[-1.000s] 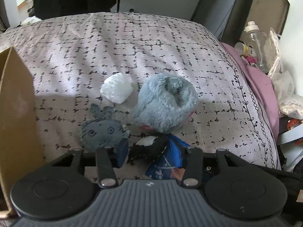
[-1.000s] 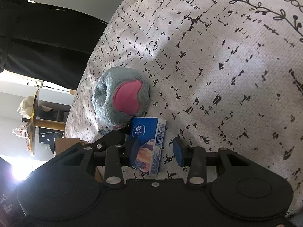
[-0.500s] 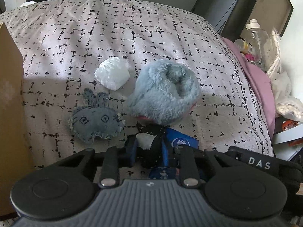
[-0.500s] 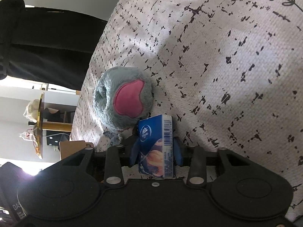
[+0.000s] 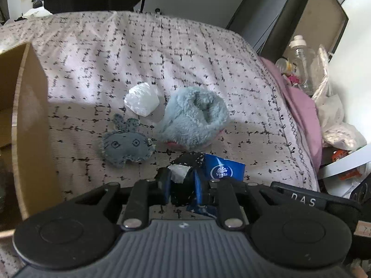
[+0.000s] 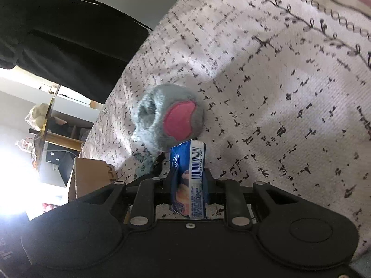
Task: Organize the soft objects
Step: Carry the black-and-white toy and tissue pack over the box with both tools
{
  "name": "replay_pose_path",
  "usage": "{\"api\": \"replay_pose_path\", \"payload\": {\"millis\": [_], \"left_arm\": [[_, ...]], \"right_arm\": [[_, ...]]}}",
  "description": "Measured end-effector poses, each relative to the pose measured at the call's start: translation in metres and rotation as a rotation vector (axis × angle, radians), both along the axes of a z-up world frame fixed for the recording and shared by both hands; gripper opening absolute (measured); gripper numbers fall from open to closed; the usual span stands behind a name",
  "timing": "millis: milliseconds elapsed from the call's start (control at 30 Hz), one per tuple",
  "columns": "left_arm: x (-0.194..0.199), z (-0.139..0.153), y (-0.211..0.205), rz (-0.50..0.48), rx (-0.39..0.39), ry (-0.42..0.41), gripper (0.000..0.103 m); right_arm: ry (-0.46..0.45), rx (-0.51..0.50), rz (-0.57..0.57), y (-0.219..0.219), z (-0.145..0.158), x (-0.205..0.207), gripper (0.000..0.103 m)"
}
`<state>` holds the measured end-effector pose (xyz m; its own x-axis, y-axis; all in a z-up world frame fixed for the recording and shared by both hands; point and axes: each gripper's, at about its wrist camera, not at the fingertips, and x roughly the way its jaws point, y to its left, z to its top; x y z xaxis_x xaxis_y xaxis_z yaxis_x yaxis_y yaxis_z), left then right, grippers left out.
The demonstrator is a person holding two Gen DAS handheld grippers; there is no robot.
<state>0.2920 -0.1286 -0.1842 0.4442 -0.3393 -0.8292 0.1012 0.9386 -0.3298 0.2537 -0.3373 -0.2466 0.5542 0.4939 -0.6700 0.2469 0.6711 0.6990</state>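
My left gripper (image 5: 182, 183) is shut on a small black stitched fabric piece with a white patch (image 5: 183, 169), held just above the patterned bedspread (image 5: 116, 53). My right gripper (image 6: 187, 180) is shut on a blue Vinda tissue pack (image 6: 189, 173), which also shows in the left wrist view (image 5: 220, 169) beside the black piece. A fluffy grey slipper (image 5: 194, 118) with a pink sole (image 6: 180, 121) lies ahead. A flat grey felt bunny toy (image 5: 126, 146) and a crumpled white wad (image 5: 142, 102) lie left of the slipper.
A cardboard box (image 5: 25, 125) stands at the left, its wall close to the bunny toy; it also shows in the right wrist view (image 6: 90, 176). Right of the bed are a pink sheet (image 5: 299, 106), a plastic bottle (image 5: 301, 64) and plastic bags (image 5: 334, 120).
Both grippers closed: the left onto the black fabric piece, the right onto the tissue pack. Both have since lifted and drawn back a little from the slipper with their objects.
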Motion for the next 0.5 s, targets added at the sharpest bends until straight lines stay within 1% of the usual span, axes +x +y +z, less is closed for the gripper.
{"api": "replay_pose_path", "payload": {"millis": [200,500], "left_arm": [[-0.018,0.031,0.015,0.014,-0.011,-0.065,0.020],[-0.041,0.069,0.049,0.077,-0.025,-0.150,0.020]], "right_arm": [[-0.053,-0.022,0.017,0.012,0.028,-0.006,0.022],[-0.137,-0.056,0.055,0.041,0.068,-0.013,0.022]]}}
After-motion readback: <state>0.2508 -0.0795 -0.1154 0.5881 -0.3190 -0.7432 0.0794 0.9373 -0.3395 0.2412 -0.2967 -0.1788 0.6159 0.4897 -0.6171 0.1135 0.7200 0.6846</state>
